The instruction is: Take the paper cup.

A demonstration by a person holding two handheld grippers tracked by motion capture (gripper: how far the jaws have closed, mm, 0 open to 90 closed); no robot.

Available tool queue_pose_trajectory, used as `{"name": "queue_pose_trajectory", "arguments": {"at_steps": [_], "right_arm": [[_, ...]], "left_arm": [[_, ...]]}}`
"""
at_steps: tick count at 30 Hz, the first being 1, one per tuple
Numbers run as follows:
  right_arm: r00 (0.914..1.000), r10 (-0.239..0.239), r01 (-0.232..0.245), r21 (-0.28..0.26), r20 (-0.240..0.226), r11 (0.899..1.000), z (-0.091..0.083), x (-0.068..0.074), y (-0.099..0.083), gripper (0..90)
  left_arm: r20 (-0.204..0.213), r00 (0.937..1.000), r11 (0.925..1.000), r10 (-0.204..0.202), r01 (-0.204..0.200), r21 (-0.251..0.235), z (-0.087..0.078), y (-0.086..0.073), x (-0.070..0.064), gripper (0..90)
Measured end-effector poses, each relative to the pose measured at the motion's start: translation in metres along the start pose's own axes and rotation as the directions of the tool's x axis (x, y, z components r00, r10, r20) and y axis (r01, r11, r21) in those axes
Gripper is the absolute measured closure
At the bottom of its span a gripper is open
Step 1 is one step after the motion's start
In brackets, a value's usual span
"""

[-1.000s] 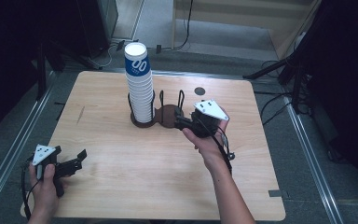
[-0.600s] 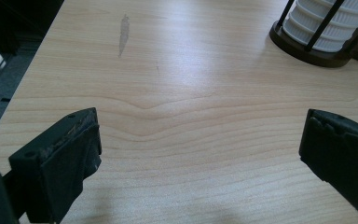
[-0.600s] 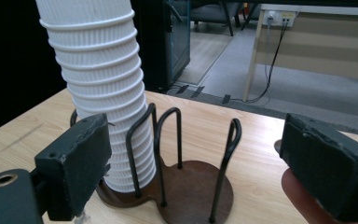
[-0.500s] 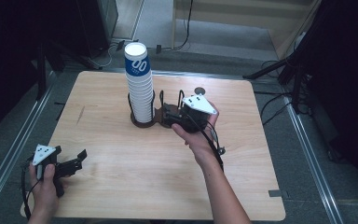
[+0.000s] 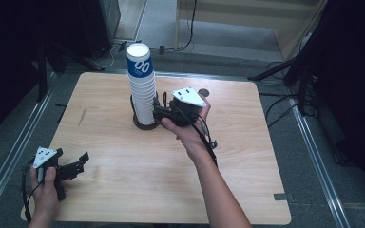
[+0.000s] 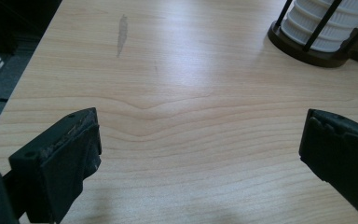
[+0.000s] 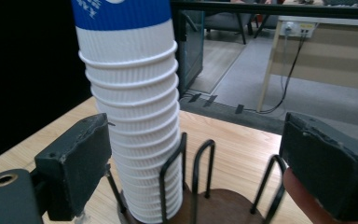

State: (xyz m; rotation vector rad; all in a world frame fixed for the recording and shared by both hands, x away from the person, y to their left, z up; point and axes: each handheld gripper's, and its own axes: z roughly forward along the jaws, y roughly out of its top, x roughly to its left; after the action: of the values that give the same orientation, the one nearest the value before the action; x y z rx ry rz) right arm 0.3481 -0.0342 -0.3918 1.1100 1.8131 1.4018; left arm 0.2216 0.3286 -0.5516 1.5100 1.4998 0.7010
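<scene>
White cup stack (image 5: 141,90) leans in holder (image 5: 147,122) | my right gripper (image 5: 159,112) gapes beside it, left gripper (image 5: 76,165) gapes idle | risk: a jaw nudge topples it

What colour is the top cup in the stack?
The top cup is blue with white markings, above white ribbed cups; clearest in the high view.

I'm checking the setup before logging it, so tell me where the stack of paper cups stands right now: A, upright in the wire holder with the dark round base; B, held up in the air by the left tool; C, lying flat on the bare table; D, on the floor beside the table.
A: the stack of paper cups stands upright inside the wire holder, beside the open right tool.
</scene>
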Motion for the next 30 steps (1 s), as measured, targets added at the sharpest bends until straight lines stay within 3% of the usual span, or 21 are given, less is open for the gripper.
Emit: {"name": "queue_pose_trajectory", "arguments": {"at_steps": [30], "right_arm": [[0.999, -0.003, 0.0, -0.058, -0.045, 0.998, 0.039, 0.029, 0.031, 10.7]], "left_arm": [[0.016, 0.9998, 0.9999, 0.011, -0.011, 0.005, 0.001, 0.0, -0.002, 0.0]]}}
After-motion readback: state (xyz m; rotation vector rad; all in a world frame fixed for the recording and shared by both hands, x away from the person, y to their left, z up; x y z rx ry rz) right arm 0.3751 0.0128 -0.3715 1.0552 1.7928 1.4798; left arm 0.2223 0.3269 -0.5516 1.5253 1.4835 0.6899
